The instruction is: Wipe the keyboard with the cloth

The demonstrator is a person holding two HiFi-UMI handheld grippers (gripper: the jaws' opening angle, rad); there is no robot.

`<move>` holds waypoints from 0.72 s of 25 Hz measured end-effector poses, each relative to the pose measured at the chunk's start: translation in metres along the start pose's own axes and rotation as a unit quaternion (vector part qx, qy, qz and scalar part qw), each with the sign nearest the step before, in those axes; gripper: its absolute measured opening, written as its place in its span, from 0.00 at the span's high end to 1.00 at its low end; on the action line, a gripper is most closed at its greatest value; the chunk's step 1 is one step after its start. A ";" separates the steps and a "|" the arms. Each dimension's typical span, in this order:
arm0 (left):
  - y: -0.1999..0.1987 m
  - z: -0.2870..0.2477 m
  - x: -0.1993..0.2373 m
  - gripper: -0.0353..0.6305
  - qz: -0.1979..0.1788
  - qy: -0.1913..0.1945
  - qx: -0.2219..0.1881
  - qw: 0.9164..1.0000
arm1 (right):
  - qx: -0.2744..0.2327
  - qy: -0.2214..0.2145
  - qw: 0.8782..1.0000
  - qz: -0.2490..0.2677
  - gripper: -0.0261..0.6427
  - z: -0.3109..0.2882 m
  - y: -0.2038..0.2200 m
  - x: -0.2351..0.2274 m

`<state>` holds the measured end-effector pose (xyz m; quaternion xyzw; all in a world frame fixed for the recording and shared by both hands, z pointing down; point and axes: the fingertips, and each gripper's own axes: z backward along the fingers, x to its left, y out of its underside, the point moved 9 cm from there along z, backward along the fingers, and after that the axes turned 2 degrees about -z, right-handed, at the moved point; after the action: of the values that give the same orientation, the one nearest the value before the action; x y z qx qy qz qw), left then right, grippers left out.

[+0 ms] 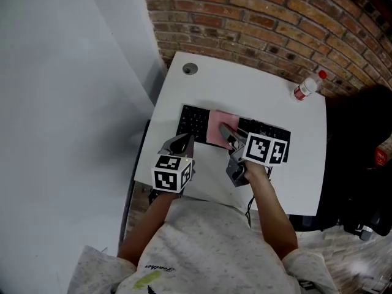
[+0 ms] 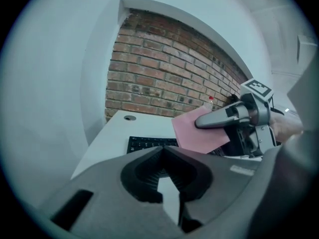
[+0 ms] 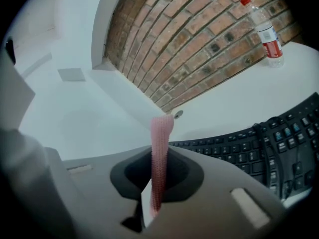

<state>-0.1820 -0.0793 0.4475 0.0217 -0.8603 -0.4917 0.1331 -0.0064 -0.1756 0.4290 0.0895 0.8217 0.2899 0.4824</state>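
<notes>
A black keyboard (image 1: pixel 195 121) lies across the middle of the white table (image 1: pixel 245 84). A pink cloth (image 1: pixel 217 127) hangs over its middle, and my right gripper (image 1: pixel 225 131) is shut on the cloth's near edge. In the right gripper view the cloth (image 3: pixel 160 153) stands edge-on between the jaws, with the keyboard (image 3: pixel 249 143) to the right. My left gripper (image 1: pixel 184 143) hovers at the keyboard's front left corner, shut with nothing in it. Its own view shows the jaw tips (image 2: pixel 163 149) touching, with the keyboard (image 2: pixel 147 143), cloth (image 2: pixel 197 133) and a right gripper finger (image 2: pixel 219 117) beyond.
A plastic bottle (image 1: pixel 306 87) with a red cap and label stands at the table's back right corner. A round cable grommet (image 1: pixel 190 68) sits at the back left. A brick wall runs behind the table, a white wall along its left, and dark objects (image 1: pixel 361 158) are at its right.
</notes>
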 end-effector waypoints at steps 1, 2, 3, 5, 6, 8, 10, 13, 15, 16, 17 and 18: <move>0.001 0.004 0.006 0.96 0.001 -0.004 0.000 1.000 | 0.005 -0.005 1.000 0.000 0.94 -0.009 0.003 0.005; 0.002 0.008 0.013 0.96 0.003 -0.009 0.001 1.000 | 0.010 -0.009 1.000 0.001 0.94 -0.019 0.007 0.009; 0.003 0.012 0.019 0.96 0.004 -0.013 0.001 1.000 | 0.014 -0.012 1.000 0.000 0.94 -0.027 0.010 0.013; 0.006 0.019 0.031 0.96 0.007 -0.020 0.001 1.000 | 0.022 -0.018 1.000 0.000 0.94 -0.045 0.016 0.021; 0.007 0.022 0.037 0.96 0.009 -0.022 0.001 1.000 | 0.025 -0.021 0.999 0.001 0.94 -0.053 0.020 0.024; 0.009 0.028 0.046 0.96 0.011 -0.024 0.003 1.000 | 0.030 -0.023 0.999 0.001 0.94 -0.069 0.028 0.030; 0.011 0.032 0.051 0.96 0.010 -0.022 0.006 1.000 | 0.033 -0.023 0.999 -0.001 0.94 -0.082 0.036 0.035; 0.012 0.035 0.057 0.96 0.006 -0.015 0.009 1.000 | 0.034 -0.024 0.999 -0.007 0.94 -0.100 0.046 0.041; 0.012 0.037 0.060 0.96 0.002 -0.007 0.010 1.000 | 0.034 -0.020 0.999 -0.004 0.94 -0.110 0.053 0.043; 0.012 0.037 0.061 0.96 0.000 -0.003 0.011 1.000 | 0.033 -0.017 0.999 -0.002 0.94 -0.115 0.056 0.044; 0.012 0.038 0.062 0.96 -0.002 0.002 0.012 1.000 | 0.033 -0.012 0.999 -0.001 0.94 -0.118 0.059 0.044; 0.012 0.038 0.064 0.96 -0.003 0.008 0.014 1.000 | 0.032 -0.008 0.999 -0.001 0.94 -0.121 0.062 0.044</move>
<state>-0.2517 -0.0519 0.4527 0.0294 -0.8658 -0.4801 0.1380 -0.1396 -0.1531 0.4759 0.1066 0.8267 0.2625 0.4862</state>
